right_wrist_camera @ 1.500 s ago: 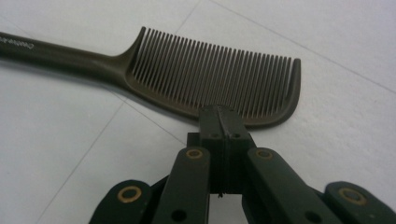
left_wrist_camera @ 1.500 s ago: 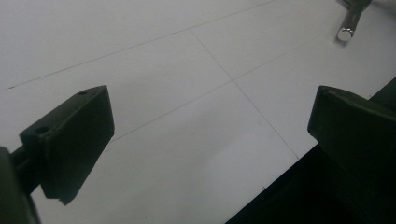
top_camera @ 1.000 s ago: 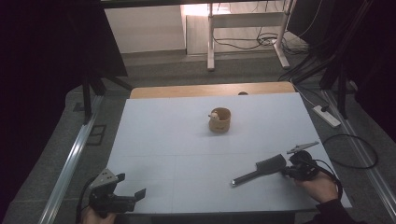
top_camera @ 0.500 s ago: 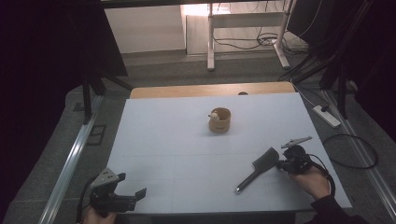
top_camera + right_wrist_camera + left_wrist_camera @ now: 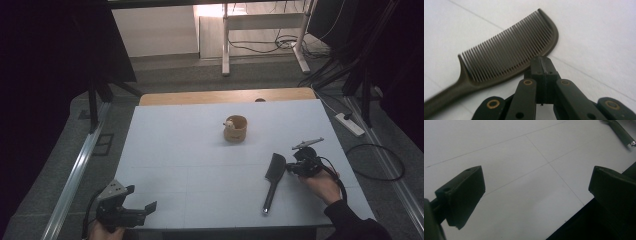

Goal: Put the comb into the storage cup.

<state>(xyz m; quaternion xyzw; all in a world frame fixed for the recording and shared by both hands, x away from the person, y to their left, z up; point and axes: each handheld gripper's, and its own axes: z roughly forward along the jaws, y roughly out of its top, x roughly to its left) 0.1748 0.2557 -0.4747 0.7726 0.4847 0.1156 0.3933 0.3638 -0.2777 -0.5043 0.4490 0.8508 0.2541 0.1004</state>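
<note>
A dark comb with a long handle lies on the white table at the near right, its handle pointing toward the near edge. My right gripper is shut, and its closed tip touches the comb's spine from the right. In the right gripper view the two jaws meet with nothing between them, right against the back of the comb, whose teeth face away. My left gripper rests open at the near left corner. Between its spread jaws is only bare table, and the comb's handle end shows far off.
A small wooden cup with a pale item at its rim stands mid-table, beyond the comb. A wooden strip edges the table's far side. On the floor at right lie a power strip and cables.
The comb has swung round: its handle pointed left across the table, now it points toward the near edge. My right gripper has shifted left, its tip against the comb. The left gripper is unmoved.
</note>
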